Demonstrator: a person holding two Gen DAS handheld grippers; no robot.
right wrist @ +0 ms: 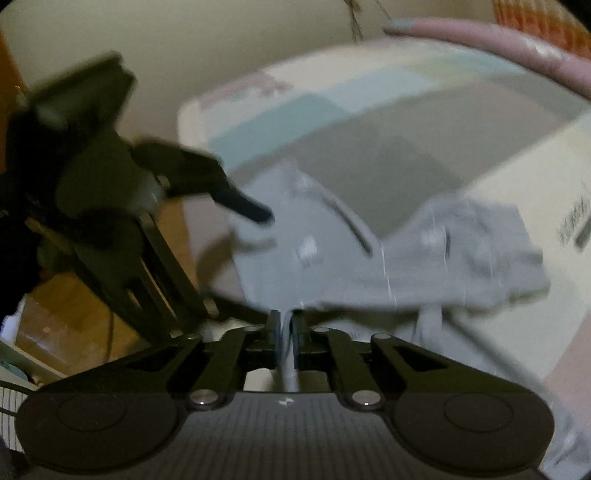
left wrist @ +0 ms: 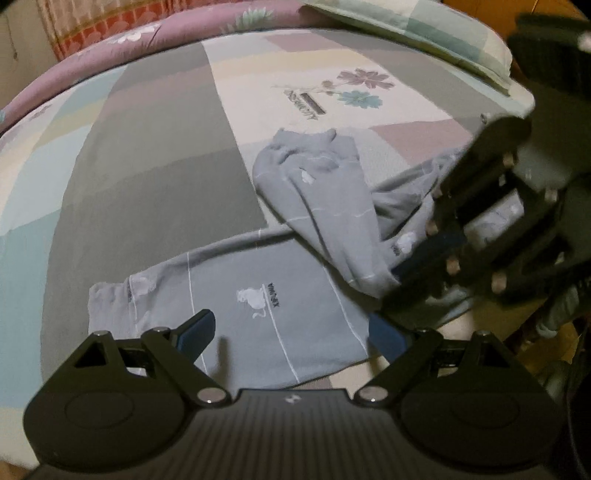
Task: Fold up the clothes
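A grey garment (left wrist: 266, 295) with thin white lines and a white cat print lies rumpled on the bed. One part is flat near me and another part (left wrist: 317, 184) is folded over and bunched. My left gripper (left wrist: 291, 332) hovers open over the flat part, with nothing between its blue pads. My right gripper (left wrist: 417, 262) comes in from the right at the fold's edge. In the right wrist view, which is blurred, my right gripper (right wrist: 284, 328) is shut on a pinch of the grey garment (right wrist: 314, 251). One finger of the left gripper (right wrist: 247, 206) shows at the left.
The bed carries a patchwork sheet (left wrist: 147, 166) in grey, cream and pale blue. A pillow (left wrist: 424, 33) lies at the far right and a pink floral quilt (left wrist: 147, 48) along the far edge. Wooden floor (right wrist: 74, 314) lies beyond the bed's near edge.
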